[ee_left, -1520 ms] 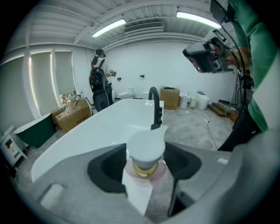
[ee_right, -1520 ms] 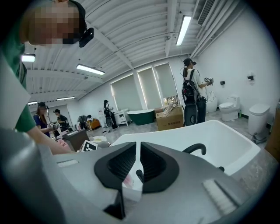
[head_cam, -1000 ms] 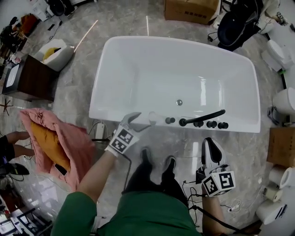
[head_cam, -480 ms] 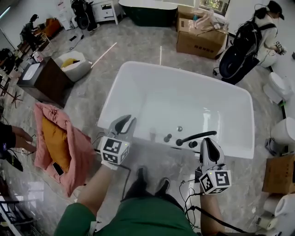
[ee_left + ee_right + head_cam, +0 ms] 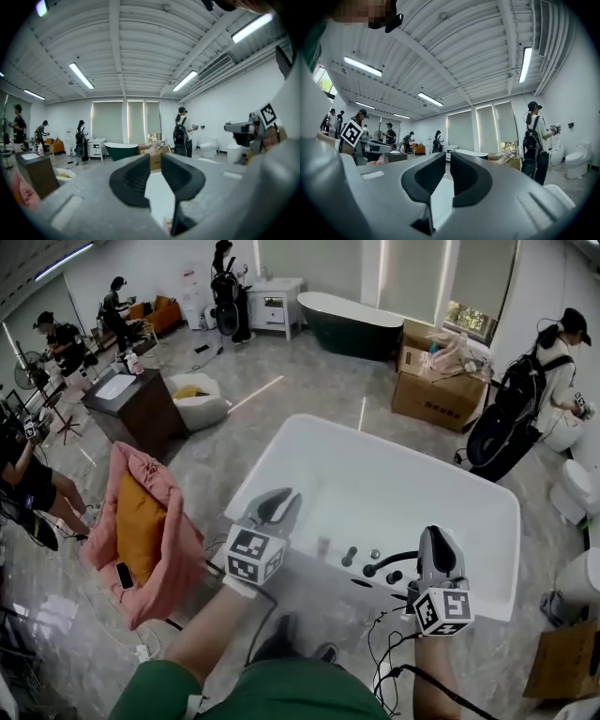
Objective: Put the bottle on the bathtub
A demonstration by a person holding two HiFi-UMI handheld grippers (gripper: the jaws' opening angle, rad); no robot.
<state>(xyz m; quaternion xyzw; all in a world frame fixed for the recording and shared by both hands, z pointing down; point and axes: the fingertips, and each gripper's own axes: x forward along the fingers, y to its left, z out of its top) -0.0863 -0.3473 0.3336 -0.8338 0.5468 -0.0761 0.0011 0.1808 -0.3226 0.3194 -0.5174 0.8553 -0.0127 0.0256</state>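
A small clear bottle (image 5: 323, 546) stands upright on the near rim of the white bathtub (image 5: 469, 512), just left of the black knobs and faucet (image 5: 394, 563). My left gripper (image 5: 281, 501) hovers above the rim, left of the bottle and apart from it. Its jaws are open and hold nothing. In the left gripper view, the left gripper (image 5: 154, 160) shows white tub through the gap. My right gripper (image 5: 439, 538) is over the rim to the right of the faucet, shut and empty. The right gripper (image 5: 447, 160) points level across the room in its own view.
A pink blanket with an orange cushion (image 5: 141, 521) lies on the floor at left. Cables (image 5: 384, 643) trail by my feet. Cardboard boxes (image 5: 441, 381), a dark tub (image 5: 352, 324), a dark cabinet (image 5: 136, 409) and several people stand beyond. A toilet (image 5: 583, 582) is at right.
The head view has tilted up from the tub to the room. My left gripper, which was at the bottle on the rim, now stands apart from it. The right gripper has risen slightly.
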